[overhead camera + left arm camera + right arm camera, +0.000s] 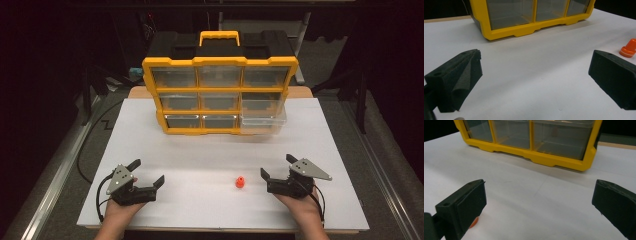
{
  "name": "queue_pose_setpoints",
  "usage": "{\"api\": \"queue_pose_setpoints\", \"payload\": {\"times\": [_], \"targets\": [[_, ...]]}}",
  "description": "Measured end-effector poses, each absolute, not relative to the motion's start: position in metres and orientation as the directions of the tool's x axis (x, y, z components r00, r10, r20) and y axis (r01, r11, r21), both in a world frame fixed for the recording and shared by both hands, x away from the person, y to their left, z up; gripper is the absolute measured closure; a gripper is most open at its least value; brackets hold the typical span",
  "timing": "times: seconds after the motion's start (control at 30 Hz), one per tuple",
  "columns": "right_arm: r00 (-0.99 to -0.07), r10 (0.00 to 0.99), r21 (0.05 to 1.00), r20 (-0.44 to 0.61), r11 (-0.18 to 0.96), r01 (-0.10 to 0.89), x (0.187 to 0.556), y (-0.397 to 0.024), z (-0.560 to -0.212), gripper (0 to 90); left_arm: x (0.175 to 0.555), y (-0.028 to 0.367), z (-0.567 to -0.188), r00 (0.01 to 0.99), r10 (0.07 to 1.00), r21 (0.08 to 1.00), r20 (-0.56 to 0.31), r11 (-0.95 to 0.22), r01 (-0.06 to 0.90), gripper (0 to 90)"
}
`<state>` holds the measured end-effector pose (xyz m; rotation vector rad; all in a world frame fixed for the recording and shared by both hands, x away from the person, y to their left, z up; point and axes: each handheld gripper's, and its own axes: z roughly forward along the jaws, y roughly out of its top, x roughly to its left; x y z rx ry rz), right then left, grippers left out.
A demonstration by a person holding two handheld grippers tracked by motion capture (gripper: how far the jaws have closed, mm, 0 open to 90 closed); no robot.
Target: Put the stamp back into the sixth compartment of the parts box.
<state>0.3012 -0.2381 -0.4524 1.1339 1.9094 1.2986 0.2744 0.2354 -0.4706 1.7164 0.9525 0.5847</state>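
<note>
Right hand-held gripper (274, 172) rested released on the surface (210, 165), jaws spread, the orange peg (240, 182) just beside its left jaw. Left hand-held gripper (147, 172) likewise gaped. A good grasp likely required centring the peg between the jaws before closing; the bin (219, 95) stood well apart.

The table (210, 150) carries a white, matt top sheet; a wooden edge shows along its far side, behind the sheet, and again as a thin strip along the near edge. The floor (385, 135) around it is grey and carpet-like; a pale metal rail (55, 175) runs along the floor on the left, a matching rail on the right. Dark stand legs (361, 100) rise at the right; similar dark legs stand at the left. The room behind is unlit and nearly black; the light falls on the table from above.
</note>
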Motion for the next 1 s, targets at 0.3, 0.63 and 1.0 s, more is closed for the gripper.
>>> {"api": "queue_pose_setpoints", "payload": {"times": [0.3,0.63,1.0], "targets": [[-0.528,0.849,0.921,0.0,0.205,0.33,0.312,-0.218,-0.448,0.3,0.274,0.234,-0.471,0.568,0.821,0.939,-0.054,-0.153,0.309,0.4],[-0.578,0.816,0.915,-0.004,0.237,0.327,0.316,-0.194,-0.446,1.9,0.274,0.234,-0.471,0.572,0.818,0.944,-0.054,-0.146,0.297,0.4],[-0.653,0.758,0.903,0.014,0.27,0.334,0.304,-0.185,-0.451,11.4,0.274,0.232,-0.471,0.582,0.812,0.941,-0.04,-0.166,0.296,0.4]]}}
